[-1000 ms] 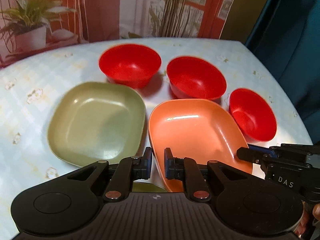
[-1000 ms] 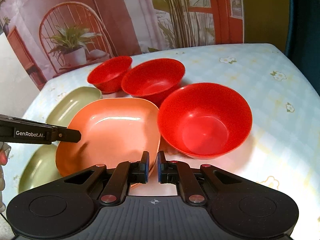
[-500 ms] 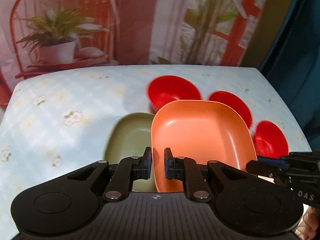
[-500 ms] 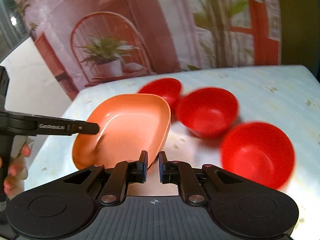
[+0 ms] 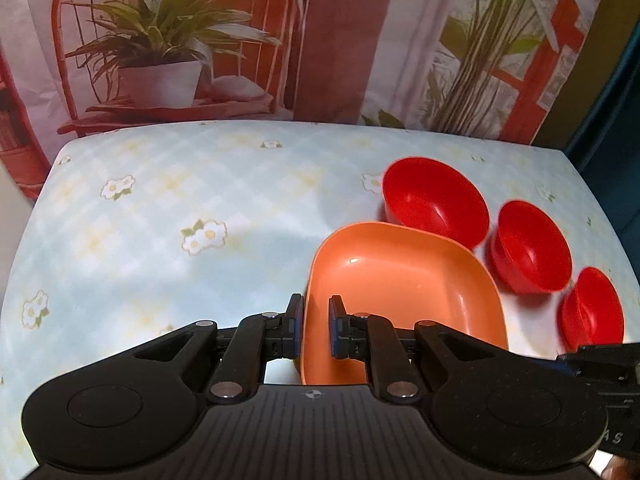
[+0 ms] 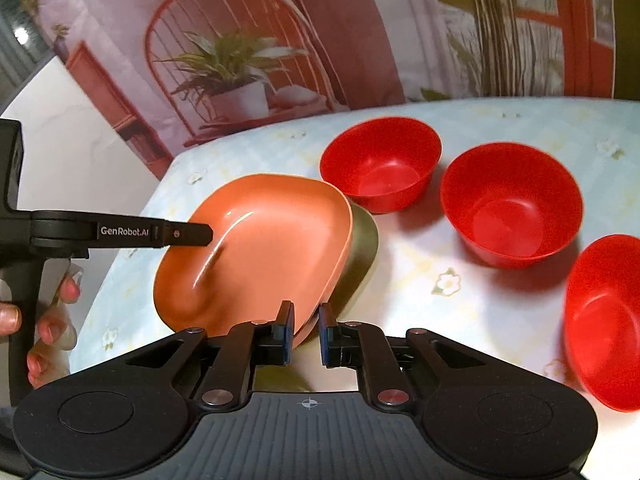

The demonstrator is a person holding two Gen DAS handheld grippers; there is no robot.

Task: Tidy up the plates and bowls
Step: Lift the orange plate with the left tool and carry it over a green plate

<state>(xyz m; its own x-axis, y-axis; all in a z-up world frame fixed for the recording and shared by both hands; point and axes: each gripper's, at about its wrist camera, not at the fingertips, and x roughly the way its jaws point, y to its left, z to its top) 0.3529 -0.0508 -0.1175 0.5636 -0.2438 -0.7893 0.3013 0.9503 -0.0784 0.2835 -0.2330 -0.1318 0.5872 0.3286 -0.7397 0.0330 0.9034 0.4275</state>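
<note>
The left gripper (image 5: 313, 327) is clenched on the near rim of the orange plate (image 5: 404, 284), one finger inside the dish and one outside. From the right wrist view the orange plate (image 6: 256, 248) hangs tilted above the green plate (image 6: 362, 248), which lies on the bench (image 6: 436, 304) and shows only as a sliver past the orange plate's right edge. The right gripper (image 6: 305, 334) looks nearly closed, with a narrow gap between its fingers; the orange plate's near edge lies at that gap, but I cannot tell whether it is pinched or merely close.

Three red bowls stand in a row on the right: the far bowl (image 6: 380, 164), the middle bowl (image 6: 512, 204) and the near bowl (image 6: 604, 332), each apart from the others.

The likely step is nesting the orange plate into the green one. The main risk is the thin rim grip: smooth plastic held at one edge may pivot or slip out. The tilt also means one corner could land first and push the green plate sideways towards the far bowl, or leave the stack crooked.
</note>
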